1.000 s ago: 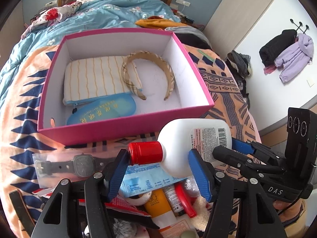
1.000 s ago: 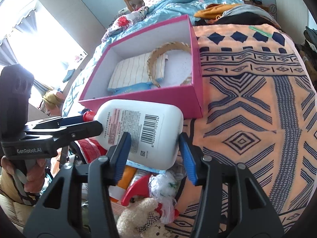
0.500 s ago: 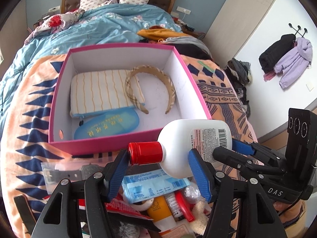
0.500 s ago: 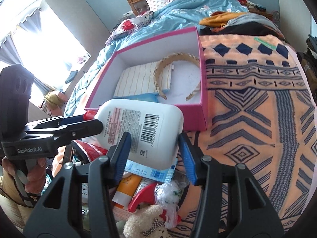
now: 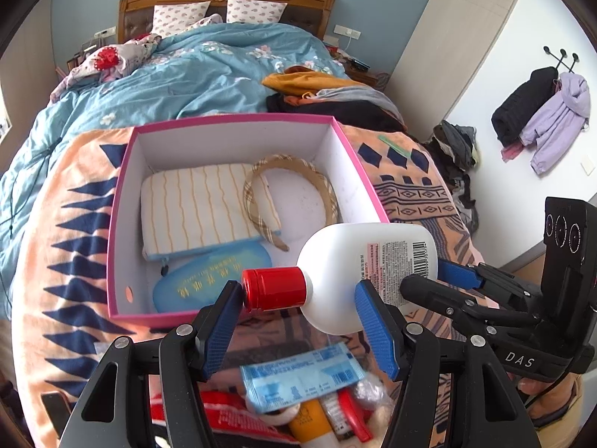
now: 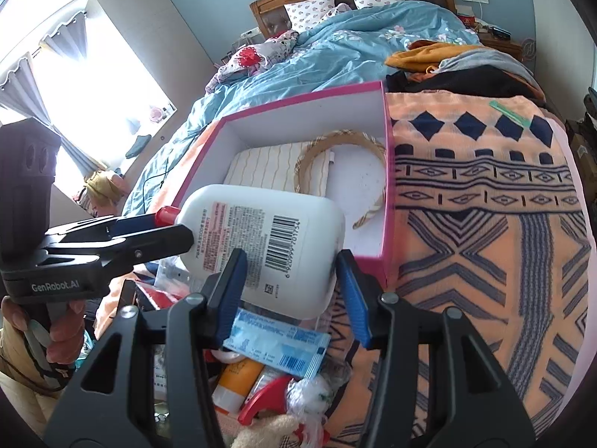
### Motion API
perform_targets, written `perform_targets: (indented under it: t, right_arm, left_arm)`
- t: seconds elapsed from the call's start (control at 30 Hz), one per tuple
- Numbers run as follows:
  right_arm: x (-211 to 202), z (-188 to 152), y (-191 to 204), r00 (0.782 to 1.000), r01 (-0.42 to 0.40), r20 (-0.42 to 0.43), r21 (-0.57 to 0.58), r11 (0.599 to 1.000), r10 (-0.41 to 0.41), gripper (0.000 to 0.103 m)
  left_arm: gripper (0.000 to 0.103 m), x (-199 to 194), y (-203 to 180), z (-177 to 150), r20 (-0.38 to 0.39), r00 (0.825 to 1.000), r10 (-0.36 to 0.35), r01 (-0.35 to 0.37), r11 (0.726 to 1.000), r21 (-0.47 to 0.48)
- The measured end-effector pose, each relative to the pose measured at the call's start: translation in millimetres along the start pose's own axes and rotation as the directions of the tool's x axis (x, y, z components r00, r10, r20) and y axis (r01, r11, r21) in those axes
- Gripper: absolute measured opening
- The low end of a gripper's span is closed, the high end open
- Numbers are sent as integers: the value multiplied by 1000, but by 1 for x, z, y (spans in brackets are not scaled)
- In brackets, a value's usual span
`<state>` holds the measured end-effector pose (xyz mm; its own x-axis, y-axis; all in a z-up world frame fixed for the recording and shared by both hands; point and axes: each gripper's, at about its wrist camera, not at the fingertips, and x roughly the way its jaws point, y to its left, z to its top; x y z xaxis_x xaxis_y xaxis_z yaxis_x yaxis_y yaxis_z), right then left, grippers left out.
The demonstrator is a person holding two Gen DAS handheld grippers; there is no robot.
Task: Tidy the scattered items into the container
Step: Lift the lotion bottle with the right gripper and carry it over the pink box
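Note:
A white bottle (image 5: pixel 367 261) with a red cap (image 5: pixel 274 289) lies sideways in the air, held by both grippers above the near edge of the pink box (image 5: pixel 119 201). My left gripper (image 5: pixel 298 321) is shut on its neck and cap end. My right gripper (image 6: pixel 291 283) is shut on its body (image 6: pixel 261 239). The box (image 6: pixel 388 201) holds a striped pouch (image 5: pixel 201 209), a plaid headband (image 5: pixel 291 194) and a blue case (image 5: pixel 212 280).
Below the bottle lies a pile of loose items: a blue sachet (image 5: pixel 302 377), an orange tube (image 5: pixel 313 425), red packaging (image 5: pixel 231 414), a plush toy (image 6: pixel 276 433). The box sits on a patterned orange blanket (image 6: pixel 485 224). Clothes (image 5: pixel 335 93) lie beyond it.
Both grippers have lifted the bottle higher and carried it toward the box; the pile has dropped lower in view and more of the box's inside shows.

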<state>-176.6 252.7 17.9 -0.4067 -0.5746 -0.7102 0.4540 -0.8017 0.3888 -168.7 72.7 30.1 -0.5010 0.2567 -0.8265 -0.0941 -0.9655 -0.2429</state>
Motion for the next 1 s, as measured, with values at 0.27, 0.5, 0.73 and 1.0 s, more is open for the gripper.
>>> perform_targets:
  t: [0.27, 0.5, 0.73, 1.0]
  right_arm:
    - [14, 19, -4, 1000, 4, 0, -24, 1000, -4, 53]
    - [29, 31, -7, 1000, 6, -16, -42, 999, -6, 53]
    - [46, 38, -12, 999, 10, -46, -53, 999, -13, 53]
    - [66, 41, -18, 995, 32, -90, -72, 997, -39, 53]
  left_arm:
    - [64, 10, 6, 13, 0, 1000, 24, -24, 1000, -7]
    - [64, 21, 15, 21, -13, 999, 34, -34, 999, -29]
    - [64, 39, 24, 26, -44, 999, 31, -34, 998, -54]
    - [64, 59, 33, 23, -87, 996, 17, -26, 995, -92]
